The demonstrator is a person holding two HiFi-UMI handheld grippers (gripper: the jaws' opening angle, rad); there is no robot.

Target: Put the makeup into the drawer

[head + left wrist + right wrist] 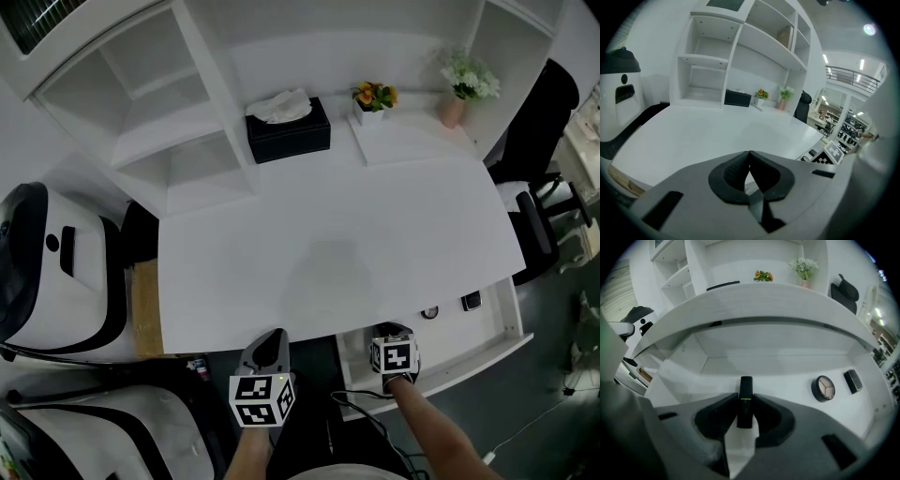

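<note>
1. Right gripper view shows a black lipstick tube (pixel 746 386) upright between the two fingers of the right gripper (pixel 745 404). The pads press on its lower half from both sides, and its top sticks out past the tips.
2. The tube hangs over the left part of the open drawer (pixel 778 373), above the white floor. Whether it touches that floor I cannot tell.
3. Further right in the same drawer, a round compact (pixel 824 388) and a small black case (pixel 853 381) lie flat, just beside each other and well apart from the tube.
4. In the head view the right gripper points steeply down into the drawer. Its marker cube faces up and the forearm (pixel 441 431) reaches in from the bottom edge.
5. The left gripper (pixel 749 153) sits near the front edge of the white surface (pixel 337 244), left of the drawer. It is tilted less steeply and looks across the top. Its fingers are closed tip to tip with nothing between them.
6. At the back of the surface stand a black tissue box (pixel 288 131), a small pot of orange flowers (pixel 373 101) and a pink vase of white flowers (pixel 459 94). White shelves (pixel 150 103) rise to the left.
</note>
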